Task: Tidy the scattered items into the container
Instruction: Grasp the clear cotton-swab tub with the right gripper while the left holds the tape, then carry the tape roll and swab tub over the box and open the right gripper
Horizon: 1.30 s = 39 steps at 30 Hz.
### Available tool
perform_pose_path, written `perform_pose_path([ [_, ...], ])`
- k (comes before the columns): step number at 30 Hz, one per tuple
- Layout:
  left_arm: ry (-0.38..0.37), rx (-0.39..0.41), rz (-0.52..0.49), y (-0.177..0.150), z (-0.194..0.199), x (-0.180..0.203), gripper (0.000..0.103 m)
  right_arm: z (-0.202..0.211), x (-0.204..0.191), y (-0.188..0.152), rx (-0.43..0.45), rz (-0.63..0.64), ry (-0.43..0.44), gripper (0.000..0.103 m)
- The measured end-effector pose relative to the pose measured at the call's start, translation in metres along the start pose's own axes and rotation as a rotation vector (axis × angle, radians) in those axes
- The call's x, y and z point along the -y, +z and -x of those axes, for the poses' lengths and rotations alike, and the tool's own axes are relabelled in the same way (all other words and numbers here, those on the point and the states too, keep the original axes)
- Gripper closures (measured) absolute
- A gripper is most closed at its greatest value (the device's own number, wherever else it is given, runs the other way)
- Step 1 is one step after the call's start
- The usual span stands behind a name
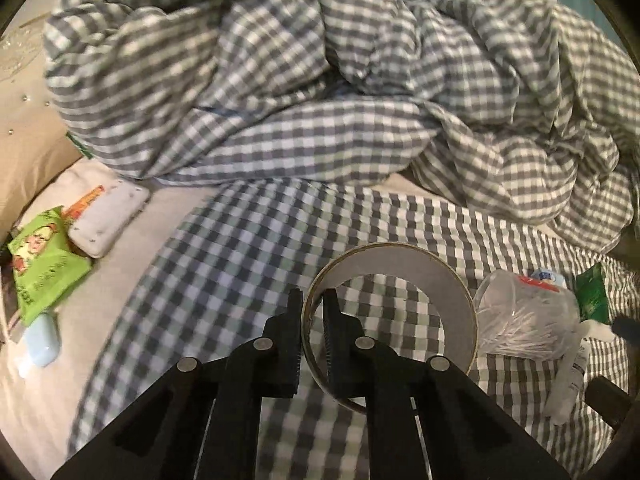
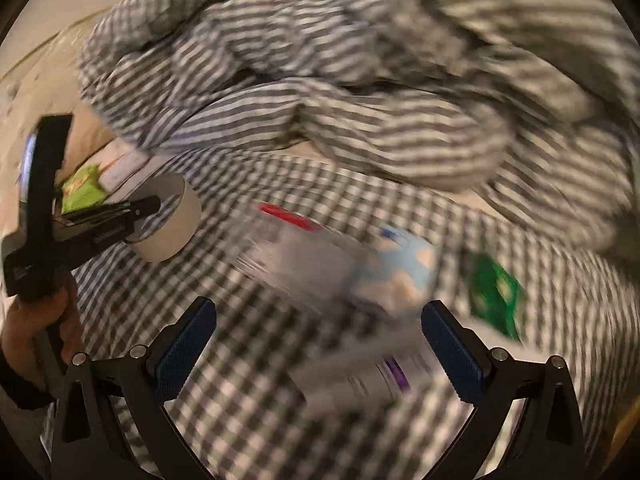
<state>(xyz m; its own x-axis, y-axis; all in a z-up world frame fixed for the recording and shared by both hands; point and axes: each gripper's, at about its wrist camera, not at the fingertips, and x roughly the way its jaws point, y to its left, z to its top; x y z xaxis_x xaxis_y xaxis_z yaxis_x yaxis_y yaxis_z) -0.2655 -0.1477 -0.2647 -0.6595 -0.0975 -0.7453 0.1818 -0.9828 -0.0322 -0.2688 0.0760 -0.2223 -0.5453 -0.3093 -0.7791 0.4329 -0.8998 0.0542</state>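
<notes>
The left gripper (image 1: 312,320) has its jaws clamped on the wall of the tape roll (image 1: 452,296), a wide pale ring over the checked bedsheet (image 1: 240,248). The right gripper (image 2: 319,334) hangs with jaws wide apart and empty above a clear bag of cotton swabs (image 1: 520,320), its own view too blurred to read.

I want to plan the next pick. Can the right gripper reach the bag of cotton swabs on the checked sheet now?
Probably yes. The right gripper is open, nothing lies between it and the bag of cotton swabs, and the left gripper, shut on the tape roll, stays aside.
</notes>
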Motion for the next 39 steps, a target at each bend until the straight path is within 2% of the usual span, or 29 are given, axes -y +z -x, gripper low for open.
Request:
perform_pose_path([
  [6, 0.008, 0.033, 0.024, 0.006, 0.028, -0.031, 0.094, -0.032, -0.021, 0.026, -0.076, 0.176, 0.091, 0.0],
  [10, 0.014, 0.052, 0.046, 0.007, 0.044, -0.049, 0.094, -0.051, -0.032, 0.031, -0.108, 0.284, 0.057, 0.0],
  [13, 0.017, 0.058, 0.058, 0.008, 0.052, -0.056, 0.094, -0.068, -0.037, 0.029, -0.141, 0.344, -0.008, 0.0],
  [18, 0.016, 0.07, 0.072, 0.007, 0.062, -0.064, 0.094, -0.087, -0.045, 0.02, -0.202, 0.456, -0.065, 0.001],
  [19, 0.016, 0.072, 0.074, 0.007, 0.064, -0.064, 0.094, -0.089, -0.045, 0.019, -0.207, 0.46, -0.07, 0.006],
  [20, 0.014, 0.073, 0.075, 0.007, 0.065, -0.065, 0.094, -0.089, -0.043, 0.018, -0.208, 0.443, -0.063, 0.02],
  [21, 0.013, 0.073, 0.076, 0.007, 0.067, -0.065, 0.094, -0.089, -0.04, 0.02, -0.209, 0.418, -0.052, 0.029],
  [22, 0.013, 0.075, 0.076, 0.007, 0.067, -0.065, 0.094, -0.088, -0.037, 0.021, -0.215, 0.384, -0.022, 0.031],
  [23, 0.014, 0.075, 0.077, 0.007, 0.068, -0.065, 0.094, -0.086, -0.034, 0.022, -0.22, 0.344, 0.011, 0.031],
  [28, 0.01, 0.077, 0.083, 0.007, 0.072, -0.065, 0.094, -0.078, -0.044, 0.019, -0.188, 0.358, 0.025, 0.032],
  [35, 0.016, 0.09, 0.083, 0.01, 0.088, -0.063, 0.094, -0.042, -0.048, 0.026, -0.081, 0.26, 0.083, 0.038],
  [39, 0.014, 0.103, 0.083, 0.012, 0.1, -0.06, 0.094, -0.036, -0.054, 0.022, -0.077, 0.236, 0.103, 0.039],
])
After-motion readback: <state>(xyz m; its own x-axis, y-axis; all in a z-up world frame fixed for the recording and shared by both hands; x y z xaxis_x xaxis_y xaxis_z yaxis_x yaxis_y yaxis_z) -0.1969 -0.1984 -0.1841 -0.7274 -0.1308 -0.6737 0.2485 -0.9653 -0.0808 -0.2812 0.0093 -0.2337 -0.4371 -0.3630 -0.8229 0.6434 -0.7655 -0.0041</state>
